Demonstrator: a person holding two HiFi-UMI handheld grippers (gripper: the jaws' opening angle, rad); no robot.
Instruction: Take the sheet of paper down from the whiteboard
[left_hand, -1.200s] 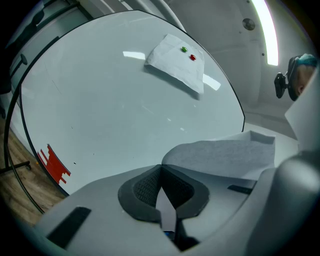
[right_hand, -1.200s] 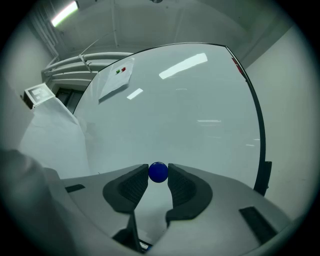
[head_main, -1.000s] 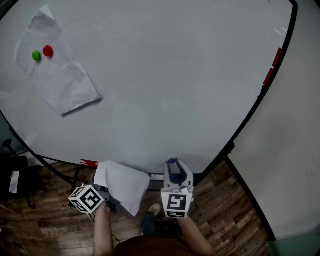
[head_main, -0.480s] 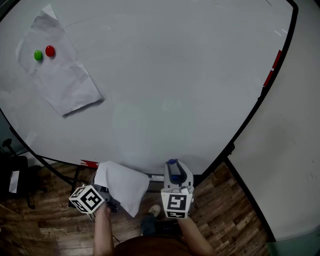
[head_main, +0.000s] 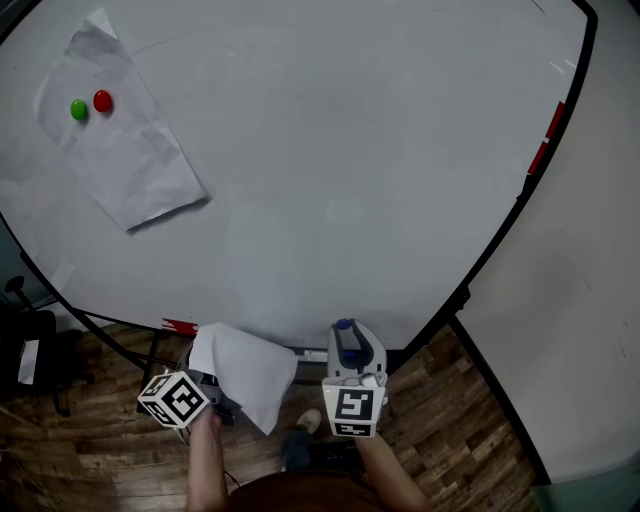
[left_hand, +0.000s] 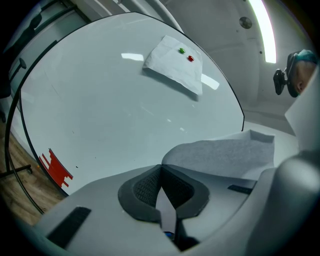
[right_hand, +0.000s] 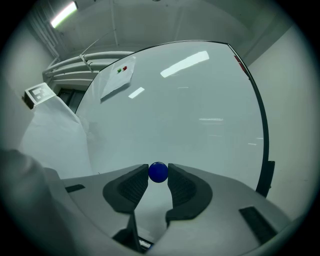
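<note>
Head view, nothing's shifted: left gripper (left_hand: 161, 169) jaws stay clenched on the sheet of paper (head_main: 245, 370), off the whiteboard (head_main: 350, 180) and held low; right gripper (right_hand: 158, 174) jaws pinch the blue magnet (head_main: 344, 324). That sheet looks done; a second sheet (head_main: 125, 150) hangs pinned upper-left.

Your left grey plastic gripper (left_hand: 160, 169) and right grey plastic gripper (right_hand: 158, 172) have smooth pale moulded shells with dark ribbed rubber pads (right_hand: 133, 184). Low in the head view, each carries a white cube (head_main: 173, 398) printed with black square markers. You wear a dark reddish-brown top (head_main: 300, 497).
</note>
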